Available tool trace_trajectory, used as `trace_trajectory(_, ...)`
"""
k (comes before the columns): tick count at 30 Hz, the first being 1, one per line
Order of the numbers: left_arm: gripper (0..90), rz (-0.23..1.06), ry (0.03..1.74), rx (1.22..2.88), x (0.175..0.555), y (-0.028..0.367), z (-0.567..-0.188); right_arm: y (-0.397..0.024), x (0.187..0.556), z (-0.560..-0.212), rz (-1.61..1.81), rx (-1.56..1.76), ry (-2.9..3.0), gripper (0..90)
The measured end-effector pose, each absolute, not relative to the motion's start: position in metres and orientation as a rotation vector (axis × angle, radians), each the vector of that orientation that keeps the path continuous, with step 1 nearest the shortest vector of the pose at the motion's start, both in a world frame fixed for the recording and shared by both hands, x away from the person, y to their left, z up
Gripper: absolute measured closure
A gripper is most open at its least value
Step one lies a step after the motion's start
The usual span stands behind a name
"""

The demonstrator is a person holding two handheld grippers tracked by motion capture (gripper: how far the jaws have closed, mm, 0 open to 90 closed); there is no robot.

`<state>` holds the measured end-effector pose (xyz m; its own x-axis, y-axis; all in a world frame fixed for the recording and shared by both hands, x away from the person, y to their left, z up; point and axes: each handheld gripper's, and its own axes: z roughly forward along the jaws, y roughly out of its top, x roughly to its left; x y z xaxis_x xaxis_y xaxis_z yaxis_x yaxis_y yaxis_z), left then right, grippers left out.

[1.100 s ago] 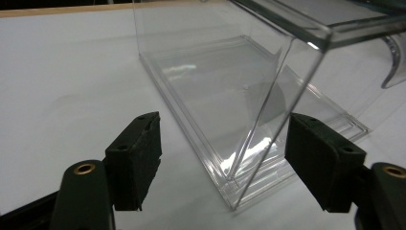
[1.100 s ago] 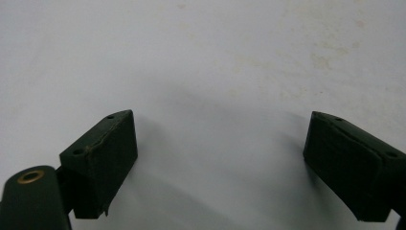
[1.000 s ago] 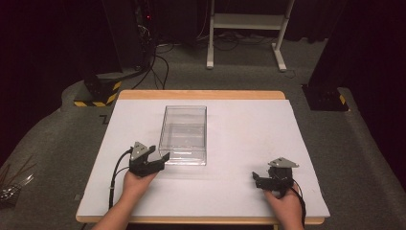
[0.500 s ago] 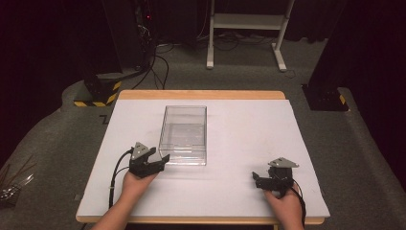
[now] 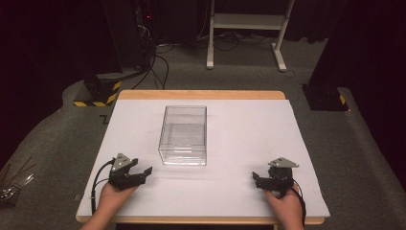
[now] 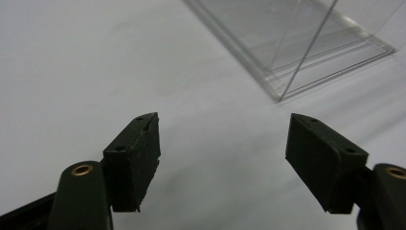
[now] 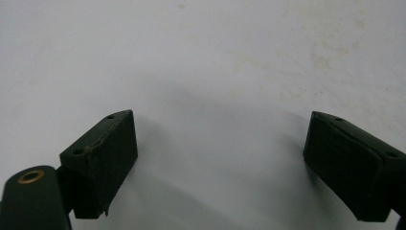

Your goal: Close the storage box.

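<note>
L tool [image 5: 143, 173] jaws apart, near clear box [image 5: 184, 136], just opened wider

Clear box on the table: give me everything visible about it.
The clear box is a rectangular container that looks like transparent plastic, with thin straight walls, open on top as far as can be told, and nothing visible inside. It stands upright on the white table cover, near the middle and slightly left, its long side running away from the person. In the left gripper view one bottom corner shows a stepped base edge. Nothing touches it; the left tool sits apart, off its near left corner.
</note>
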<state>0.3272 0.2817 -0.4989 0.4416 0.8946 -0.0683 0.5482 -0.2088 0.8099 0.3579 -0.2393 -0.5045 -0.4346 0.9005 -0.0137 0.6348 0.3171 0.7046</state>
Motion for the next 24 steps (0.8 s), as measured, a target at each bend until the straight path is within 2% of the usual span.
trace_trajectory(9, 25.8, 0.62, 1.321, 1.931, 0.314, 0.314, -0.506, -0.239, 0.358, -0.504, 0.889, 1.36, 2.184, 11.2)
trace_trajectory(13, 17.3, 0.595, 1.337, 1.979, 0.318, 0.312, -0.508, -0.239, 0.358, -0.504, 0.889, 1.363, 2.182, 11.3)
trace_trajectory(24, 17.1, 0.599, 1.335, 1.985, 0.318, 0.311, -0.509, -0.24, 0.358, -0.504, 0.891, 1.363, 2.182, 11.5)
